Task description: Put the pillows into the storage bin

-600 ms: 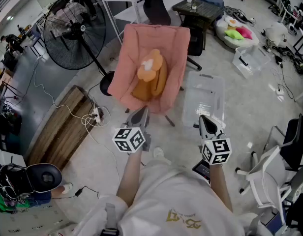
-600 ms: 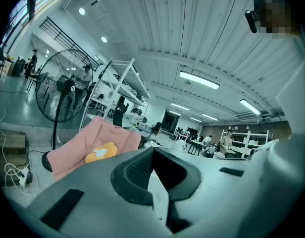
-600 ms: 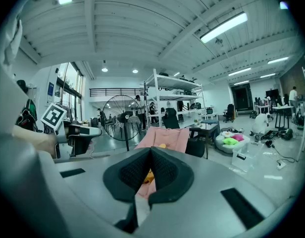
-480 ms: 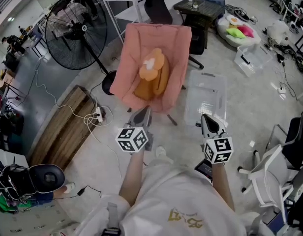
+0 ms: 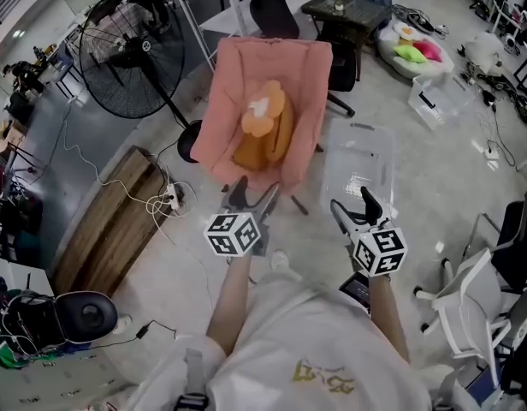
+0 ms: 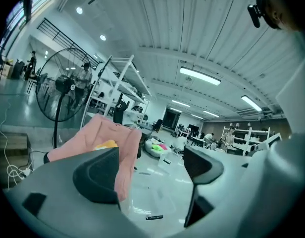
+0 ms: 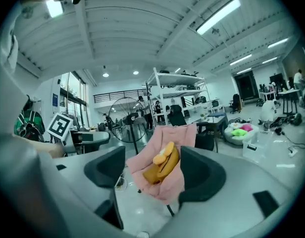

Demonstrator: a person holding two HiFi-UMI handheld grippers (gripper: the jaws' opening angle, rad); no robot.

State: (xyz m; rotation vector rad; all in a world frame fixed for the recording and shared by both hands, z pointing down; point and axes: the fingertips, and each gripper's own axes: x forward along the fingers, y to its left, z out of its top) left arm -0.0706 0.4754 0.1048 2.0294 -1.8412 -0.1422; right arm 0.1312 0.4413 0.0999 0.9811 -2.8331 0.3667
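Note:
An orange pillow [image 5: 262, 135] with a pale patch on top lies in a pink fabric chair [image 5: 233, 92]. Right of the chair, a clear storage bin [image 5: 359, 169] stands on the floor with nothing visible in it. My left gripper [image 5: 253, 195] is open and held just short of the chair's front edge. My right gripper [image 5: 353, 207] is open near the bin's near end. In the right gripper view the pillow [image 7: 161, 166] and chair [image 7: 179, 135] show between the open jaws of the right gripper [image 7: 152, 175]. The left gripper [image 6: 152, 175] faces the chair [image 6: 105, 138] and bin [image 6: 152, 195], holding nothing.
A large standing fan [image 5: 131, 58] is left of the chair, with a wooden board [image 5: 105, 221] and a power strip with cables [image 5: 165, 199] on the floor. A dark table [image 5: 345, 11], a beanbag with bright pillows [image 5: 413, 51], another clear bin [image 5: 439, 97] and a white chair [image 5: 469, 311] stand around.
Both grippers' jaws have spread from close together to open. Both have moved slightly forward toward the chair and bin.

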